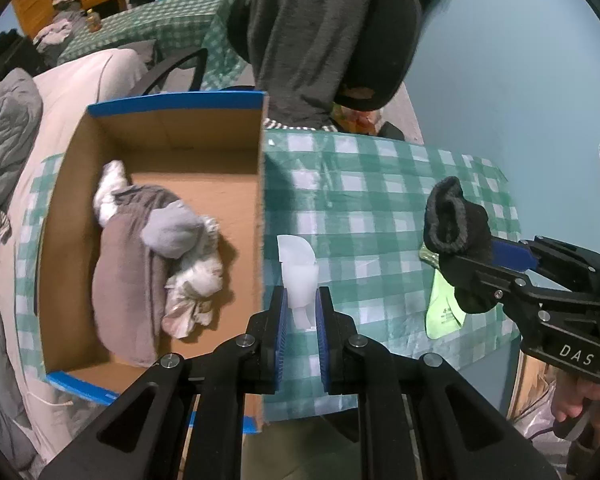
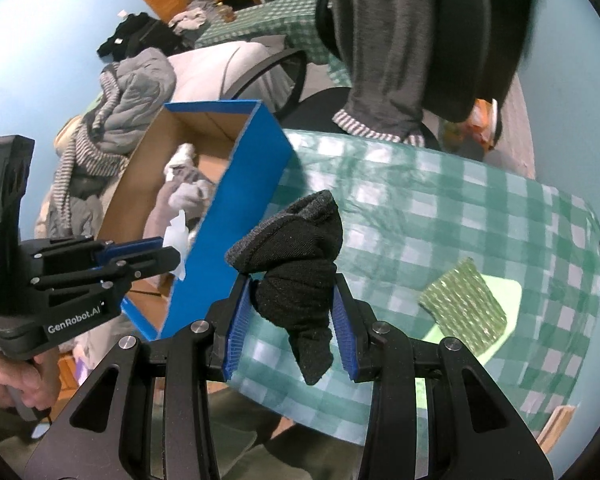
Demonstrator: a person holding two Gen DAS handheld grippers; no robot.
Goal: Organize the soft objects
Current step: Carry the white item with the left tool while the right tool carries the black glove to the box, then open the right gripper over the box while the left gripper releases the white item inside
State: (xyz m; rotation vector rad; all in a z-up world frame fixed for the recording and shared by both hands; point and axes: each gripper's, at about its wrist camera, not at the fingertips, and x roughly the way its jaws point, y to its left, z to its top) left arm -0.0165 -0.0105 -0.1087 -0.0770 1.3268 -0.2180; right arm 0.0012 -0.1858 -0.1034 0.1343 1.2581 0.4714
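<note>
Both grippers held soft things beside the box, and either thing could have dropped outside it.

The left gripper (image 1: 302, 312) pinched a thin white tissue (image 1: 298, 264) between its fingers, over the bench (image 1: 380, 184), just at 3 o'clock of the cardboard box (image 1: 172, 128). It looked floppy and could slip out or catch on the box wall. The right gripper (image 2: 290, 320) squeezed a black sock (image 2: 296, 280), farther toward 3 o'clock. A loose grip might let it fall onto the green packet (image 2: 464, 304).
</note>
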